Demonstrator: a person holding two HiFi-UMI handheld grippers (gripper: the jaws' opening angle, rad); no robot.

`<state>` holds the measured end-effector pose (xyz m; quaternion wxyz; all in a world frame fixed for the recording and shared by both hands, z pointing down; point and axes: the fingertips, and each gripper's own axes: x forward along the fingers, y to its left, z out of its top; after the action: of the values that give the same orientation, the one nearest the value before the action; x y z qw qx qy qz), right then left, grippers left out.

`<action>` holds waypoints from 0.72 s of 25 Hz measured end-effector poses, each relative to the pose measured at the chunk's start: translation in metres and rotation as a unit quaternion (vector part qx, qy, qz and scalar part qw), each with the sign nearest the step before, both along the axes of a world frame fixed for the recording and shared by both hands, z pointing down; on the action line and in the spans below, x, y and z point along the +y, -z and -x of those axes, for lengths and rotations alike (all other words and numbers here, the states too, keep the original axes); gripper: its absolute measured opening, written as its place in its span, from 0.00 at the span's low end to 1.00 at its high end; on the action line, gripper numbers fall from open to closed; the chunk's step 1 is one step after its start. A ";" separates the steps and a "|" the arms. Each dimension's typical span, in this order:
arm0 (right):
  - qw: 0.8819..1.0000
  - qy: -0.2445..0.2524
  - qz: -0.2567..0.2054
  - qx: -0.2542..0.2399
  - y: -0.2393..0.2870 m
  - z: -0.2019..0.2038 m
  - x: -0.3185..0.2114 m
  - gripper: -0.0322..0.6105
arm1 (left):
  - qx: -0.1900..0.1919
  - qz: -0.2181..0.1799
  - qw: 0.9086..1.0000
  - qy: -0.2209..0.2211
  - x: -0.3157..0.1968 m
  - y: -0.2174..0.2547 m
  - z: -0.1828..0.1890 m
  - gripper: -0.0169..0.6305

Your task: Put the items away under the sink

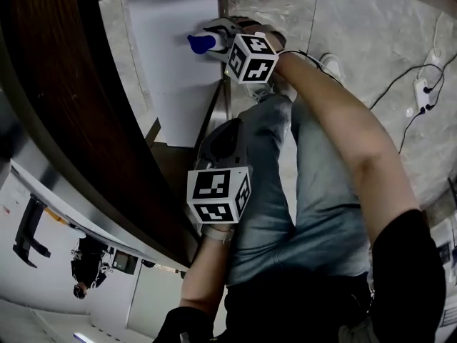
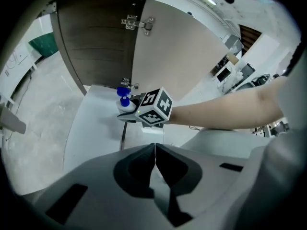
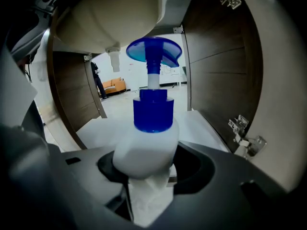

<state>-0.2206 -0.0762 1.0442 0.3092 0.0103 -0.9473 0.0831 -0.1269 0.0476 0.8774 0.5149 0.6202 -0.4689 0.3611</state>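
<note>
A white pump bottle (image 3: pixel 145 150) with a blue collar and blue pump head (image 3: pixel 153 51) stands upright between the jaws of my right gripper (image 3: pixel 146 169), which is shut on its body. In the head view that gripper (image 1: pixel 216 41) reaches over the white cabinet floor (image 1: pixel 171 63) with the bottle's blue top (image 1: pixel 201 43) at its tip. My left gripper (image 2: pixel 154 153) is shut with nothing in it, and it hangs lower, near the person's knee (image 1: pixel 221 145). From the left gripper view the bottle (image 2: pixel 124 102) shows just past the right gripper's marker cube (image 2: pixel 154 107).
The underside of the sink basin (image 3: pixel 112 11) hangs above the bottle. A dark wood cabinet door (image 3: pixel 225 66) with hinges stands open on the right, another door (image 3: pixel 72 99) on the left. The dark counter edge (image 1: pixel 78 113) runs down the left. Cables (image 1: pixel 421 84) lie on the floor.
</note>
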 end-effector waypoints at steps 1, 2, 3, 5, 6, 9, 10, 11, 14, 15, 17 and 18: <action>1.000 0.002 -0.002 0.002 -0.004 0.003 -0.002 0.39 | 0.000 0.000 1.000 0.011 -0.001 -0.002 0.003 0.06; 1.000 0.004 -0.004 0.004 -0.009 0.006 -0.004 0.39 | 0.001 0.002 1.000 0.020 -0.001 -0.003 0.006 0.06; 1.000 0.005 -0.004 0.006 -0.013 0.009 -0.006 0.39 | 0.002 0.003 1.000 0.025 -0.001 -0.004 0.008 0.06; 1.000 0.000 -0.002 0.010 -0.022 0.015 -0.013 0.39 | 0.003 0.004 1.000 0.029 -0.002 -0.005 0.010 0.06; 1.000 -0.005 0.000 0.011 -0.025 0.017 -0.017 0.39 | 0.003 0.003 1.000 0.029 -0.003 -0.006 0.010 0.06; 1.000 -0.014 -0.001 0.012 -0.035 0.020 -0.023 0.39 | 0.006 0.004 0.999 0.031 -0.002 -0.007 0.008 0.06; 1.000 -0.015 -0.003 0.013 -0.039 0.021 -0.024 0.39 | 0.007 0.006 0.999 0.031 -0.001 -0.007 0.008 0.06; 1.000 -0.017 -0.006 0.014 -0.041 0.021 -0.025 0.39 | 0.008 0.006 0.999 0.031 -0.001 -0.008 0.008 0.06; 1.000 -0.020 -0.014 0.008 -0.044 0.024 -0.028 0.39 | 0.007 0.007 1.000 0.028 0.000 -0.008 0.008 0.06; 1.000 -0.017 -0.018 0.007 -0.044 0.025 -0.028 0.39 | 0.006 0.009 1.000 0.027 0.000 -0.009 0.007 0.06; 1.000 -0.011 -0.026 0.008 -0.045 0.029 -0.027 0.39 | 0.006 0.014 1.000 0.027 0.002 -0.011 0.006 0.06; 1.000 -0.011 -0.027 0.007 -0.046 0.032 -0.028 0.40 | 0.007 0.015 0.999 0.028 0.002 -0.011 0.006 0.06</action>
<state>-0.2522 -0.1038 1.0898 0.3148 0.0294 -0.9468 0.0606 -0.1330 0.0494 0.8886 0.5369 0.6016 -0.4771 0.3495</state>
